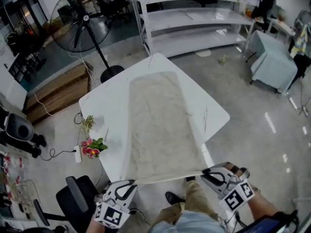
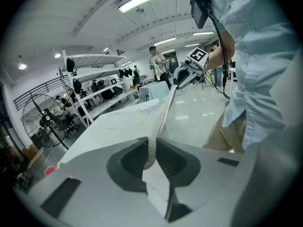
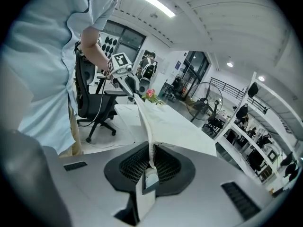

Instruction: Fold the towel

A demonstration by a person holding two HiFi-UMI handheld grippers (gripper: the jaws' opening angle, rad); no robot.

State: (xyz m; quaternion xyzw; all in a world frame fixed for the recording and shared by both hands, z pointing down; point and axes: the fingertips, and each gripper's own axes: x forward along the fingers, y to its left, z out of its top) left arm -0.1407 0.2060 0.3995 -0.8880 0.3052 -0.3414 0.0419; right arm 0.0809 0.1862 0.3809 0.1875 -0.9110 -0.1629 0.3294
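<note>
Where shelving (image 1: 194, 21) stands, towel (image 1: 163, 125) covers table (image 1: 104, 115).

A long beige towel (image 1: 163, 125) lies flat along the white table (image 1: 107, 110), its near edge lifted taut off the table's end.

A white table (image 1: 108, 114) stands on a glossy grey floor (image 1: 257, 130), turned so that one corner points away from the person. One thing lies directly on it: a pale beige towel (image 1: 160, 125), spread flat and lengthwise from near the far corner down to the near edge. It covers the middle of the top and leaves bare white on both sides. The towel's near end is lifted clear of the table edge, stretched taut. A few thin dark marks (image 1: 204, 116) show on the bare top right of the towel.
</note>
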